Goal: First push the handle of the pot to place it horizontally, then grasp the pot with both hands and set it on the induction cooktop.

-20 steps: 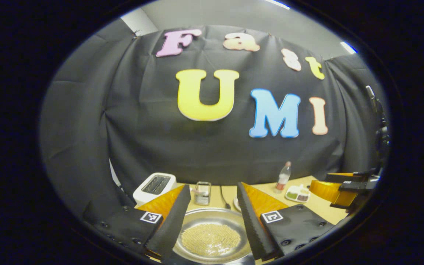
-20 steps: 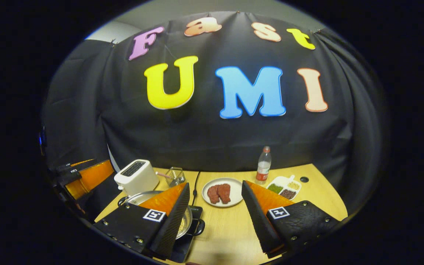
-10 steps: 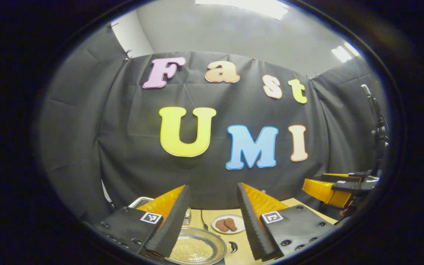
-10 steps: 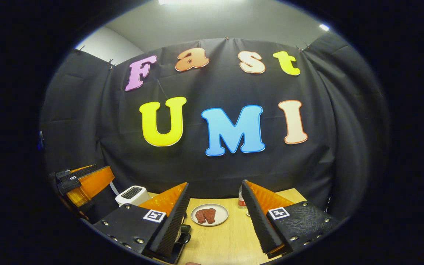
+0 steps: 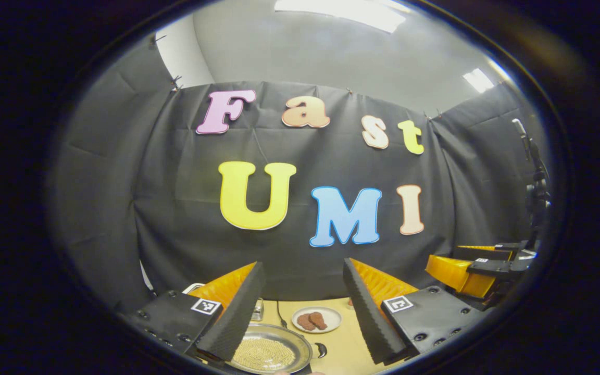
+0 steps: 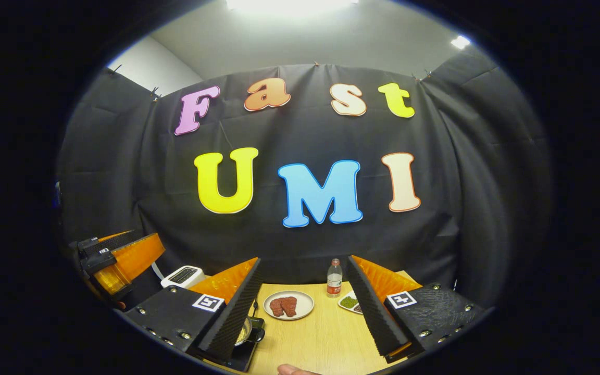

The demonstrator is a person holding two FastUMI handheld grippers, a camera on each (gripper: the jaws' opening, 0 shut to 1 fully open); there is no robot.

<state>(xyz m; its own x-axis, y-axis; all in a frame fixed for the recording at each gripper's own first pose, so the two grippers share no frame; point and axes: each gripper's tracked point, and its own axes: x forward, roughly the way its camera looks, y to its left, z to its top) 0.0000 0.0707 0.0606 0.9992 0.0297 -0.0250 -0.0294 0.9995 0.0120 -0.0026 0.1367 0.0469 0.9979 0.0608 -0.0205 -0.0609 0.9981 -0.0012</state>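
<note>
One round metal pot [image 5: 271, 354], grain-filled.

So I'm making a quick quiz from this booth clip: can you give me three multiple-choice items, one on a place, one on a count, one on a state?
1. Where does the pot sit?
A. on the dark cooktop
B. on the toaster
C. on the floor

2. How many meat pieces lie on the white plate?
A. none
B. two
C. five

3. How are the right gripper's jaws?
A. shut on the bottle
B. shut on the pot
C. open, holding nothing

Key: 1 A, the right gripper view shows the cooktop under it; 2 B, two brown pieces; 3 C, fingers wide apart over bare table.
</note>
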